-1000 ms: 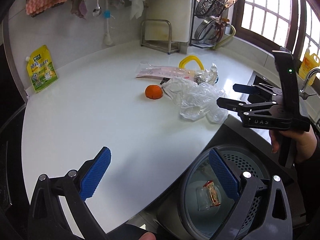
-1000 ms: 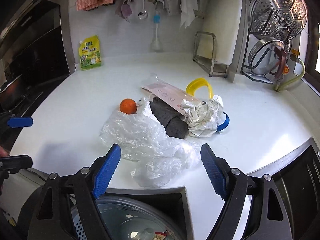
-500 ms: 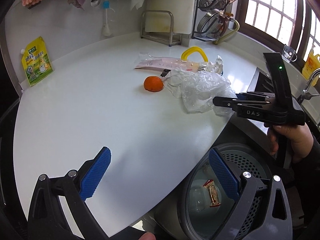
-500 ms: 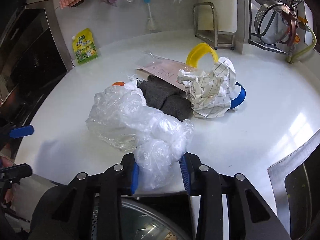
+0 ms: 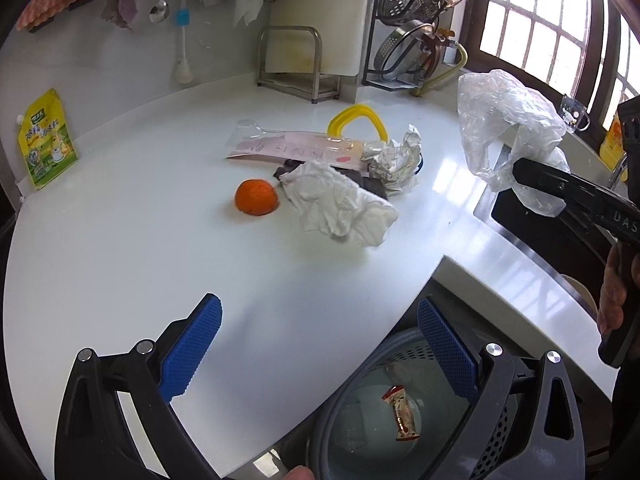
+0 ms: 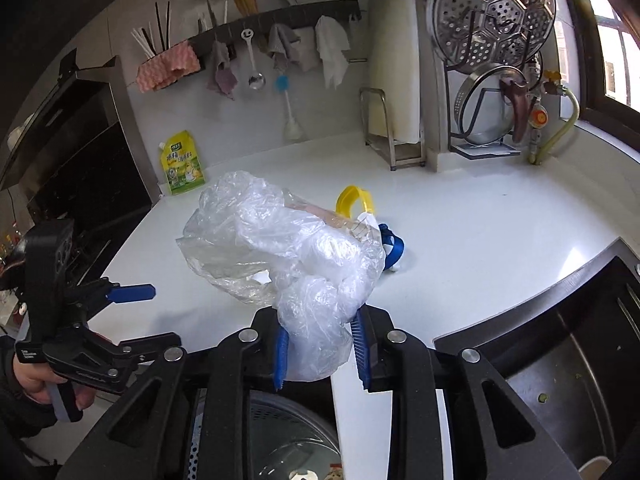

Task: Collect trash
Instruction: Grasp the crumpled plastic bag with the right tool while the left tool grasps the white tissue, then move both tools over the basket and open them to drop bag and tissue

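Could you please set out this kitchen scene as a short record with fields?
setting: white countertop, grey perforated bin below its edge
right gripper: jaws have just been closing; shut on crumpled clear plastic bag, lifted off the counter
left gripper: open, nothing between its pads
left on the counter: orange fruit, crumpled white tissue, crumpled paper ball, yellow plastic ring
in bin: small snack wrapper

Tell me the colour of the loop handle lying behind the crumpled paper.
Yellow. The loop handle shows best in the left wrist view.
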A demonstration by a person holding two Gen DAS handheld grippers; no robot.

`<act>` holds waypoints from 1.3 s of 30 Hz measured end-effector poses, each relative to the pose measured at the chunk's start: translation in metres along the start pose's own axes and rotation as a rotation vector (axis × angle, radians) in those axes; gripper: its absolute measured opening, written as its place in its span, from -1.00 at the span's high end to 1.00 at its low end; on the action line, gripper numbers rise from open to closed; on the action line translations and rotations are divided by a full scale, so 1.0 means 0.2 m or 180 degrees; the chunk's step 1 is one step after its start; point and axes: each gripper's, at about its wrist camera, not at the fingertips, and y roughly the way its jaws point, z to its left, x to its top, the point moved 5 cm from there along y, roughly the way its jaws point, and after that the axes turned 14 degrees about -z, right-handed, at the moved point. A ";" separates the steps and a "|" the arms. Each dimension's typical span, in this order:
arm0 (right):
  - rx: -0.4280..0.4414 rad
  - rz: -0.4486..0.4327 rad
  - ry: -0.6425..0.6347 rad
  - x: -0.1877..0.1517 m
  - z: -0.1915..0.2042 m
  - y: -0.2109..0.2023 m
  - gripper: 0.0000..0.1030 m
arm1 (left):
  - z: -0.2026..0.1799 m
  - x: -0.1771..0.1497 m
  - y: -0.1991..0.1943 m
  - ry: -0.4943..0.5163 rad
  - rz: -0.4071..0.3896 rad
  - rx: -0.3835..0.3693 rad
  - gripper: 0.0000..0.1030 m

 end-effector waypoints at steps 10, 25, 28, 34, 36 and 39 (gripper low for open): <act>-0.0161 -0.0109 0.0020 0.00 -0.08 -0.07 0.51 | -0.15 0.13 0.29 0.0079 -0.0007 0.0162 -0.87; -0.0081 -0.0078 0.0012 -0.06 -0.02 0.00 0.50 | -0.08 0.10 0.48 0.0049 0.0199 0.0317 0.59; -0.0088 -0.0084 0.0050 -0.06 -0.03 0.00 0.50 | -0.07 0.10 0.44 0.0059 0.0198 0.0252 0.76; -0.0086 -0.0075 0.0073 -0.07 -0.01 0.00 0.50 | -0.01 0.12 0.31 -0.0011 0.0101 0.0161 0.80; -0.0072 -0.0061 0.0063 -0.08 0.02 0.00 0.50 | 0.03 0.12 0.25 -0.0037 0.0057 0.0147 0.80; -0.0045 -0.0022 0.0015 -0.10 0.09 0.00 0.50 | 0.06 0.11 0.14 0.0017 -0.0011 0.0145 0.80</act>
